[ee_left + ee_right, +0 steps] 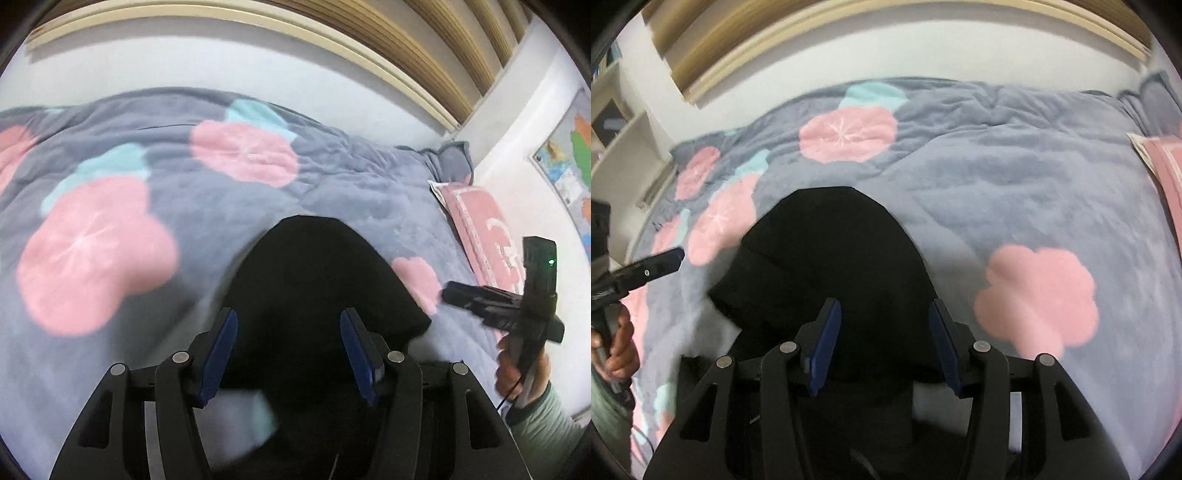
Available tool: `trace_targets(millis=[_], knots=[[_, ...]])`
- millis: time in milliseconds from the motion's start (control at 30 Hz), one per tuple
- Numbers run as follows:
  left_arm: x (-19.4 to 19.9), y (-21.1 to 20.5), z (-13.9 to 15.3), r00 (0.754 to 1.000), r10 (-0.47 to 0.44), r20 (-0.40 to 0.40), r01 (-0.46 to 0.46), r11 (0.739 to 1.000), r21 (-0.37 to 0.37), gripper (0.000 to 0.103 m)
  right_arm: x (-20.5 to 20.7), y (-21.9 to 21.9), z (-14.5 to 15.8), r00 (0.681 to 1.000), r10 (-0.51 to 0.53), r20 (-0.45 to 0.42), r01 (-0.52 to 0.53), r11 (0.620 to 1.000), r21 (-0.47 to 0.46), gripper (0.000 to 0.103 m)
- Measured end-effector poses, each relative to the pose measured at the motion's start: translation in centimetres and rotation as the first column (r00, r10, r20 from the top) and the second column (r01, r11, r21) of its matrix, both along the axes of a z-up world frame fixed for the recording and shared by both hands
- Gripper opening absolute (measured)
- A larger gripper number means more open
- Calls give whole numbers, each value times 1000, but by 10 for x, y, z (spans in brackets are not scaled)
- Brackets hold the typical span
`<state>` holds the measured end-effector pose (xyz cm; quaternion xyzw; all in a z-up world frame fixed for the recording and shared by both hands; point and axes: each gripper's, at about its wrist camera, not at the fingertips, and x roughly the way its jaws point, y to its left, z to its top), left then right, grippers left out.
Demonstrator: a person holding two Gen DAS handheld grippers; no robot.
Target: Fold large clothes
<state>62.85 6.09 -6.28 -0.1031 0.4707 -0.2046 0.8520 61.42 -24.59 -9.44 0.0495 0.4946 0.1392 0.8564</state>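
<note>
A black garment (314, 280) lies on the bed, a dark, matte piece of cloth with no print or trim to be seen. It sits at the near side of the bed, bunched into a compact heap. From the left wrist view its far edge reads as a smooth rounded hump, widening toward the near side, with a corner of cloth jutting out to the right. From the right wrist view the same garment (827, 258) shows a blunt peak at the far end and a fold line running down its left part, where one layer laps over another. What sort of garment it is cannot be told.
</note>
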Motion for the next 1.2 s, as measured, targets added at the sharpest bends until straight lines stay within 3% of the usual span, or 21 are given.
trace_targets(millis=[100, 200, 233, 367, 433, 533, 633, 733, 867, 967, 1100, 1200], knots=[[25, -23, -50, 994, 1, -109, 3, 999, 33, 59, 25, 10, -55, 995, 22, -101, -24, 1000, -16, 53], [36, -32, -122, 965, 43, -259, -6, 989, 145, 58, 25, 10, -111, 982, 22, -188, -26, 999, -21, 52], [35, -30, -128, 968, 48, -246, -17, 992, 123, 58, 24, 7, -119, 983, 15, -183, -17, 1000, -8, 52], [31, -28, -110, 977, 43, -207, -19, 993, 116, 58, 24, 3, -107, 983, 22, -180, -25, 1000, -15, 52], [28, -30, -92, 987, 14, -159, 6, 992, 125, 58, 23, 1, -84, 987, 47, -154, -49, 999, -6, 53], [20, -26, -47, 998, -36, -52, 39, 998, 43, 58, 31, 0, -29, 997, 75, -17, -75, 997, 24, 54], [30, -26, -23, 1000, -17, 4, 17, 999, -31, 58, 61, 13, -4, 994, 95, 46, -97, 994, 46, 54], [51, -31, -41, 999, 5, -36, -5, 1000, -8, 58, 94, 36, -18, 992, 117, 40, -117, 993, 0, 54], [64, -28, -106, 981, 79, -175, -63, 993, 97, 58, 132, 59, -86, 988, 129, -82, -133, 990, -43, 54], [69, -23, -124, 979, 89, -183, -77, 994, 72, 58, 133, 56, -117, 988, 82, -131, -81, 997, 19, 55], [67, -28, -110, 986, 59, -159, -42, 993, 110, 58, 127, 31, -101, 987, 53, -154, -39, 995, 95, 56], [55, -21, -87, 992, 26, -123, -20, 999, 50, 58, 99, 17, -65, 992, 77, -96, -68, 994, 85, 56]])
